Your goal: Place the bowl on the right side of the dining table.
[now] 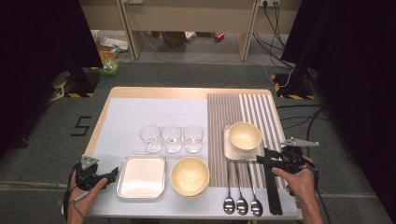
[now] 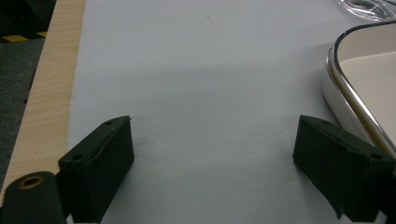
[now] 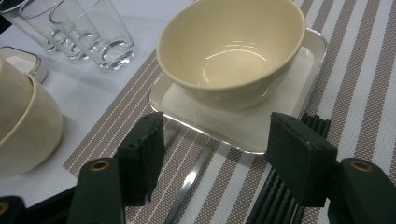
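Observation:
My left gripper (image 1: 112, 176) rests open at the table's front left. Its jaws (image 2: 215, 140) stand wide apart over bare pale mat, just left of a white square tray (image 1: 141, 176) (image 2: 359, 79). My right gripper (image 1: 261, 157) is open at the front right above the striped placemat (image 1: 261, 112). Its jaws (image 3: 217, 135) point at a cream bowl (image 3: 233, 51) (image 1: 244, 135) sitting on a small square plate (image 3: 289, 98). Spoon handles (image 3: 189, 179) and black chopsticks (image 3: 275, 200) lie beneath them. Neither gripper holds anything.
Three clear glasses (image 1: 171, 138) stand in a row mid-table. Stacked cream bowls (image 1: 189, 176) sit right of the tray. Three spoons (image 1: 241, 203) and the chopsticks (image 1: 273, 191) lie at the placemat's front. The wooden table edge (image 2: 42, 93) runs close to the left gripper.

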{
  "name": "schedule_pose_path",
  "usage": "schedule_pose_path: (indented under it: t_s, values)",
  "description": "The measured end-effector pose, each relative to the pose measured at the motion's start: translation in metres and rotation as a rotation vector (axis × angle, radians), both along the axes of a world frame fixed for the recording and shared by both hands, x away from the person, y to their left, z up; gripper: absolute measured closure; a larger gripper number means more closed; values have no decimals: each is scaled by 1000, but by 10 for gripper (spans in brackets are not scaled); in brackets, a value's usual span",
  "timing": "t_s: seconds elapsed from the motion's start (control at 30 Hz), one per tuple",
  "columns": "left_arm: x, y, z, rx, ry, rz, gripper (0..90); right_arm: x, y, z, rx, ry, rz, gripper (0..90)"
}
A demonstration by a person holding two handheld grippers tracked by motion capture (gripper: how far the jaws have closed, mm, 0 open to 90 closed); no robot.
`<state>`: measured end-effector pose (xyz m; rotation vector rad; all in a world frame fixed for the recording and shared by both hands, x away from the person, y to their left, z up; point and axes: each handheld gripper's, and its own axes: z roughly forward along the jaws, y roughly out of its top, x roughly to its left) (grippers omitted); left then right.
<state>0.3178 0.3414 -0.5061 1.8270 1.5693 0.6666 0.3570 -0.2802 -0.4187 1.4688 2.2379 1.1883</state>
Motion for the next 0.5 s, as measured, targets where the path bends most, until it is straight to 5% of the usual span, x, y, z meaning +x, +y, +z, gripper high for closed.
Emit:
schedule_pose_path:
  t_s: [0.5]
  values:
    - [0, 0, 0, -3, 2, -2, 112, -11, 3, -8, -13, 1, 21, 381]
